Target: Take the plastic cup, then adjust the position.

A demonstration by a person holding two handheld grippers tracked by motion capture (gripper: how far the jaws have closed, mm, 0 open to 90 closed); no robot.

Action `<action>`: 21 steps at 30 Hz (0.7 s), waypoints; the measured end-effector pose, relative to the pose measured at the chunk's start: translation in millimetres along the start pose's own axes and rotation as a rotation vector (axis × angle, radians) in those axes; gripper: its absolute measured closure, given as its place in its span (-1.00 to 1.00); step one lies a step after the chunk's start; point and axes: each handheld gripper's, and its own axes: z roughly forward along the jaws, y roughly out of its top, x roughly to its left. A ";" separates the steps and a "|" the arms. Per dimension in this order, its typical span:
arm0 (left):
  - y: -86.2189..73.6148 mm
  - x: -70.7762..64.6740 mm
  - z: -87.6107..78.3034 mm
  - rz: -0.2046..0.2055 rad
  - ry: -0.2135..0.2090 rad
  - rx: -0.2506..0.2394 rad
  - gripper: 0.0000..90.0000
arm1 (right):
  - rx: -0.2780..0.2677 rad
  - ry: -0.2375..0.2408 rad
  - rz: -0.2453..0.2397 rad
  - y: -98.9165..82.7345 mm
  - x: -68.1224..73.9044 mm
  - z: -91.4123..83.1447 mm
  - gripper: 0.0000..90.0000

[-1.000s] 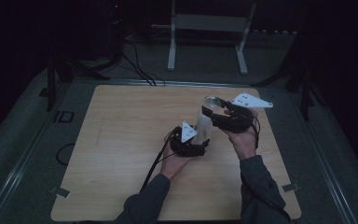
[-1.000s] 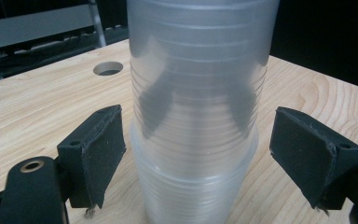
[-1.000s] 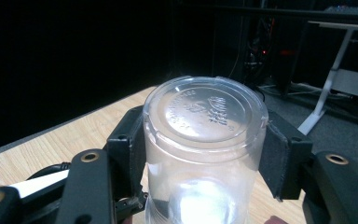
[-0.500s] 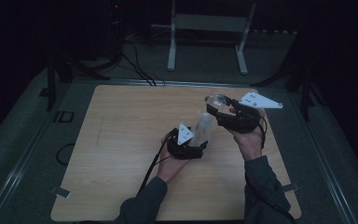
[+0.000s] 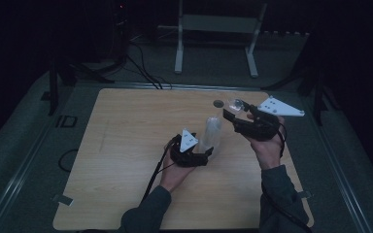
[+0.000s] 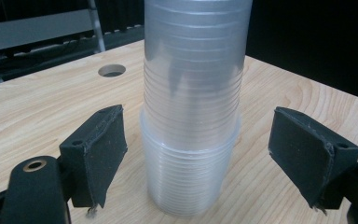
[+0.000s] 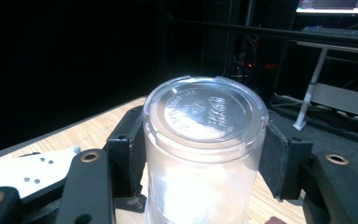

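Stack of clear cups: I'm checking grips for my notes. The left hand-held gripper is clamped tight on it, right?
No. The left hand-held gripper is open, its pads apart from the stack of clear cups standing on the table; the left gripper view shows gaps on both sides.

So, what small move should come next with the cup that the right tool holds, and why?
Probably keep lifting the held cup straight up. The right tool is shut on it near its upturned base, up beside the top of the cup stack. The left tool is open around the stack's lower part, pads apart from it, so closing it first might steady the stack.
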 end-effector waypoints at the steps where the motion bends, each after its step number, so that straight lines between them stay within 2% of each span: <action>1: -0.2 0.2 -0.3 0.002 0.000 0.002 -0.59 | 0.002 -0.005 0.000 -0.9 -1.1 -1.1 -0.10; 21: 2.3 -0.8 -10.3 0.016 -0.006 -0.022 -0.59 | 0.032 -0.070 0.045 -25.5 -20.1 -22.7 -0.10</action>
